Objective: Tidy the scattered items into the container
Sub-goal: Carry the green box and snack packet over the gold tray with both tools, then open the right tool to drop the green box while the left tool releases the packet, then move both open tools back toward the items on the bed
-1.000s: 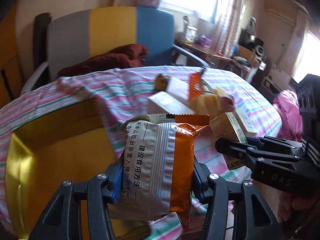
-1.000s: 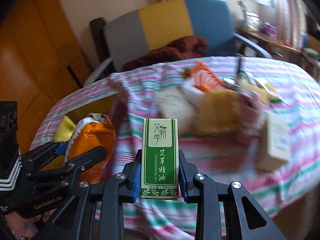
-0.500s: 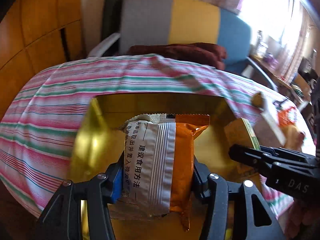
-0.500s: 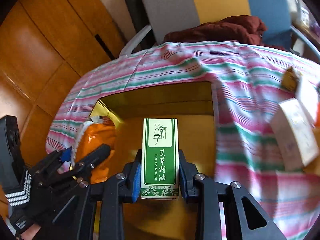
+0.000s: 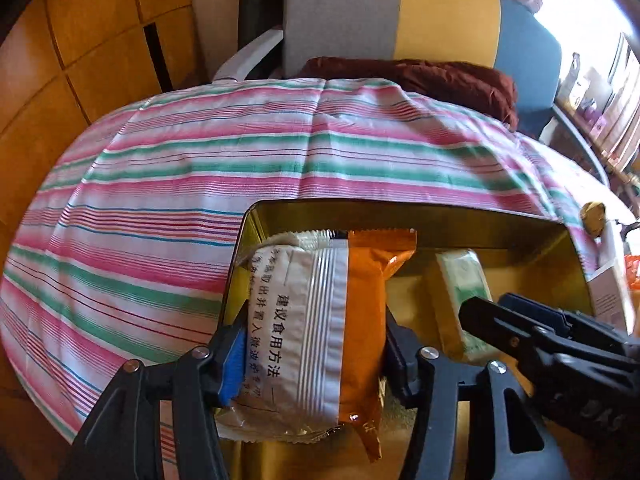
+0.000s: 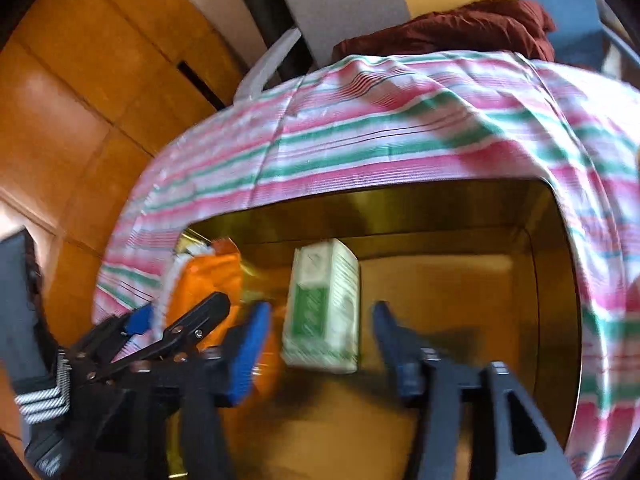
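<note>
A gold tin box point(image 5: 400, 210) point(image 6: 400, 200) sits on the striped tablecloth. My left gripper point(image 5: 312, 340) is shut on an orange and silver snack packet point(image 5: 320, 320), held over the tin's left end; the right wrist view shows the same packet point(image 6: 208, 276) and gripper point(image 6: 180, 320) at left. My right gripper point(image 6: 320, 344) stands open above the tin. The green and white oil box point(image 6: 324, 308) lies loose inside the tin between its spread fingers, touching neither. In the left wrist view that box point(image 5: 460, 292) lies beyond the right gripper's dark fingers point(image 5: 520, 328).
The pink, green and white tablecloth point(image 5: 180, 184) covers the round table. A grey, yellow and blue chair point(image 5: 392, 12) with dark red cloth point(image 5: 420, 76) stands behind it. Wooden panelling point(image 6: 80, 80) is at left. A white carton point(image 5: 608, 292) and small items lie right of the tin.
Both grippers swung left from the scattered items to over the gold tin. The right gripper opened and the green oil box dropped into the tin. The left still holds the packet.
</note>
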